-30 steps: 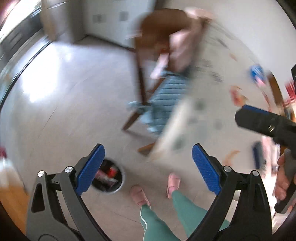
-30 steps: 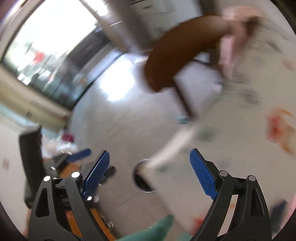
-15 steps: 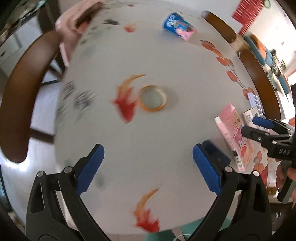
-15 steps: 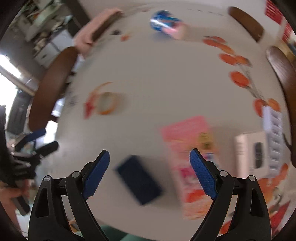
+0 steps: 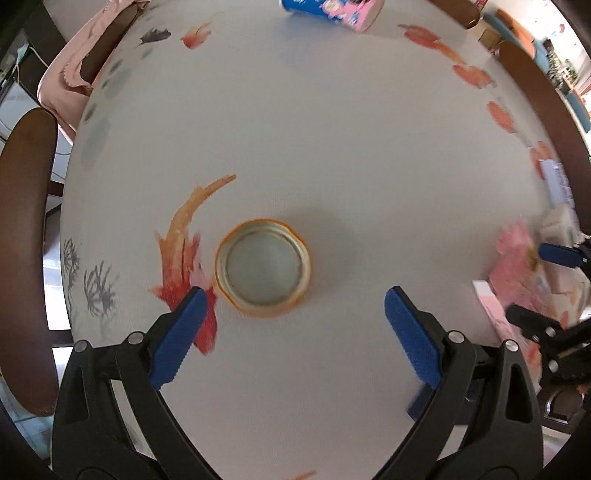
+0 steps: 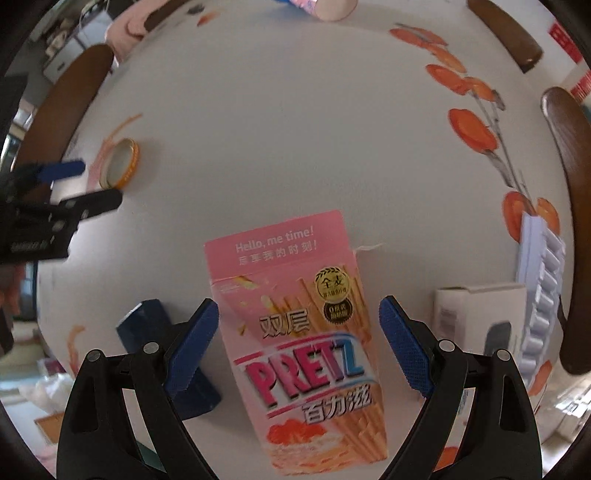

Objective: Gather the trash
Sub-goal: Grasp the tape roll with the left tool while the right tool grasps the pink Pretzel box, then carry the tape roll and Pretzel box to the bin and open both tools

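Trash is what you are after, and every piece of it that shows lies on the table; neither of your tools holds anything, so by these views nothing is being collected at this moment and the picking is all ahead.

Nearest to you, your right gripper hovers with its tongs spread wide, one to each side of the pink Pretz box, which lies flat. The jaws straddle it without touching, so this looks like your next grab. Just left of that box, partly behind the left finger, sits a small dark blue box. To the right are a white box and a pale ridged tray; whether those count as trash you cannot tell from here.

Your left gripper is likewise wide and empty, poised just short of the orange-rimmed lid, which lies hollow side up near a red fish painted on the cloth. The lid sits a little left of centre between the tips.

Farthest off, at the table's far edge, a blue and pink cup lies on its side, well apart from both grippers. No bin shows in either view.
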Demonstrator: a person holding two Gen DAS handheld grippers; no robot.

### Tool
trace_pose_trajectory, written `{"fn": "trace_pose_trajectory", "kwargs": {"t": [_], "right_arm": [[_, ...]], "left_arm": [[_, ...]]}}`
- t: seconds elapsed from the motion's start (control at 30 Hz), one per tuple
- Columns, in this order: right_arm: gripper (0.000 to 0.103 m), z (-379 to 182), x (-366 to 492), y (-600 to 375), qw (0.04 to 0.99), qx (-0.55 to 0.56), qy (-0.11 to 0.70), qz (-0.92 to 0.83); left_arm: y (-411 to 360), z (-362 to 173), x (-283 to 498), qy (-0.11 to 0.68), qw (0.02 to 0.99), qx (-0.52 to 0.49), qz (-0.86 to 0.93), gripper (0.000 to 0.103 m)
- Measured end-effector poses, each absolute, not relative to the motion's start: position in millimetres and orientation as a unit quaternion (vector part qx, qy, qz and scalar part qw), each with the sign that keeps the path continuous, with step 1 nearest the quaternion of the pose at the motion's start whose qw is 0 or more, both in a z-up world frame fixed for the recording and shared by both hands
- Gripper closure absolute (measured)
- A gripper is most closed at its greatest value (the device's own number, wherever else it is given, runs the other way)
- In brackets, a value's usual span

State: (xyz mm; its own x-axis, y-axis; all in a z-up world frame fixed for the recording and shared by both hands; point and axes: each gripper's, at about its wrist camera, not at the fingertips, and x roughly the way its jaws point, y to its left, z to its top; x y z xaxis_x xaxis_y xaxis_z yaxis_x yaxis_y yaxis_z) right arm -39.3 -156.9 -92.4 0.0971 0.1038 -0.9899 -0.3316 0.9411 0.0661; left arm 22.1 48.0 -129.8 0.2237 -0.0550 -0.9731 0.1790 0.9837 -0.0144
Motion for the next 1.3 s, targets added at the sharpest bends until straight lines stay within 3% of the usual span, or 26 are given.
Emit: {"fn": "trace_pose_trajectory", "kwargs": {"t": [0.2,0.37,0.57,0.8,1.0,1.3], "right_arm": [[0.013,-105,-38,-152,0.713,-0.091,0.676,0.163],[0.011,-112,-46,-140,0.709,-0.131,0.671,0.171],[0.018,-105,-38,-156,0.708,-0.074,0.682,0.166],[0.018,-83,-26,-158,0.722,-0.061,0.664,0.184],[0.018,-46,-15,-139,0.735,-0.048,0.639,0.222],[0.018,-13,-47,-16,0.711,-0.107,0.598,0.355]], "left_arm": [[53,-150,37,0.64,0.765,0.044,-0.051,0.008],[54,-148,40,0.627,0.776,0.039,-0.06,0.013],[46,-138,37,0.619,0.78,0.05,-0.072,0.045],[50,-132,23,0.618,0.782,0.025,-0.074,0.045],[74,-97,-1,0.59,0.805,-0.018,-0.061,0.045],[167,-67,-79,0.55,0.829,-0.097,0.036,0.045]]}}
